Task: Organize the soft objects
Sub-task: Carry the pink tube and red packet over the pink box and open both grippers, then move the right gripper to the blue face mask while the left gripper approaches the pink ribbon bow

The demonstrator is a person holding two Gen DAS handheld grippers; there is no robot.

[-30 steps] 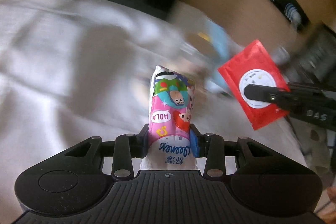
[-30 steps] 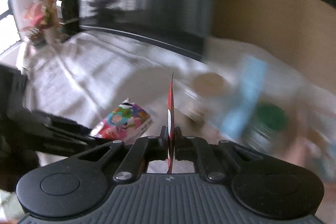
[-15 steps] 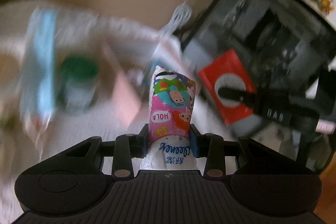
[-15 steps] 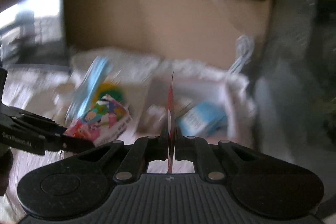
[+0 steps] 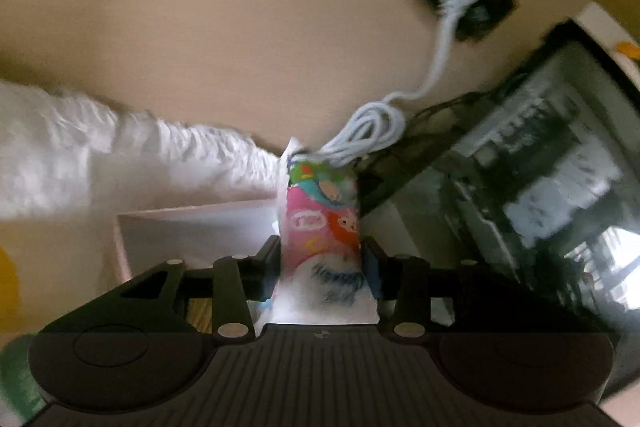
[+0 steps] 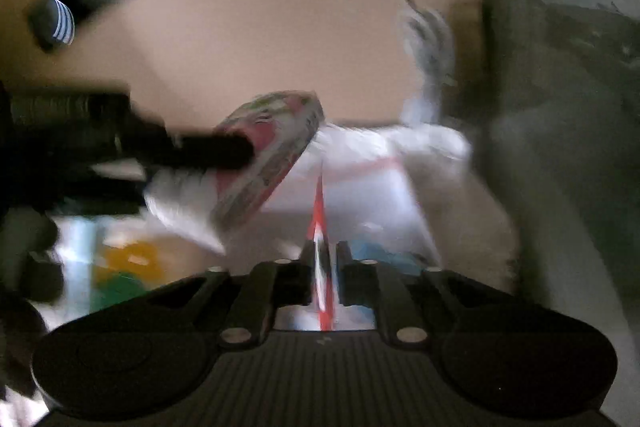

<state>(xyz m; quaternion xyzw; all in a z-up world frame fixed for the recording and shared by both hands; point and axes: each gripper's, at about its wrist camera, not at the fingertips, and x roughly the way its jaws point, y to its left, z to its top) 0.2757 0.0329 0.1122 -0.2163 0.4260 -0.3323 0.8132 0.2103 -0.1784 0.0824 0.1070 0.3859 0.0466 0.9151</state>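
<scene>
A pink cartoon-print tissue pack (image 5: pixel 320 227) stands between the fingers of my left gripper (image 5: pixel 320 247), filling the gap while the jaws are opening. It hangs over the right end of a white box (image 5: pixel 192 227). In the right wrist view the same pack (image 6: pixel 276 143) tilts above the box (image 6: pixel 372 187), with a left finger (image 6: pixel 216 149) across it. My right gripper (image 6: pixel 324 255) is opening. The thin red packet (image 6: pixel 320 227) stands edge-on between its fingers, with a slit of space on each side.
A fluffy white cloth (image 5: pixel 120 155) lies behind the box along a beige wall. A coiled white cable (image 5: pixel 372 131) hangs just beyond the pack. A dark mesh case (image 5: pixel 540 167) rises on the right. A blue pack (image 6: pixel 384 255) lies in the box; yellow and green items (image 6: pixel 132 259) sit left.
Both grippers swung from the white cloth surface over to the white box by the wall. The right fingers have parted from the red packet; the tissue pack now looks smeared in the left fingers.
</scene>
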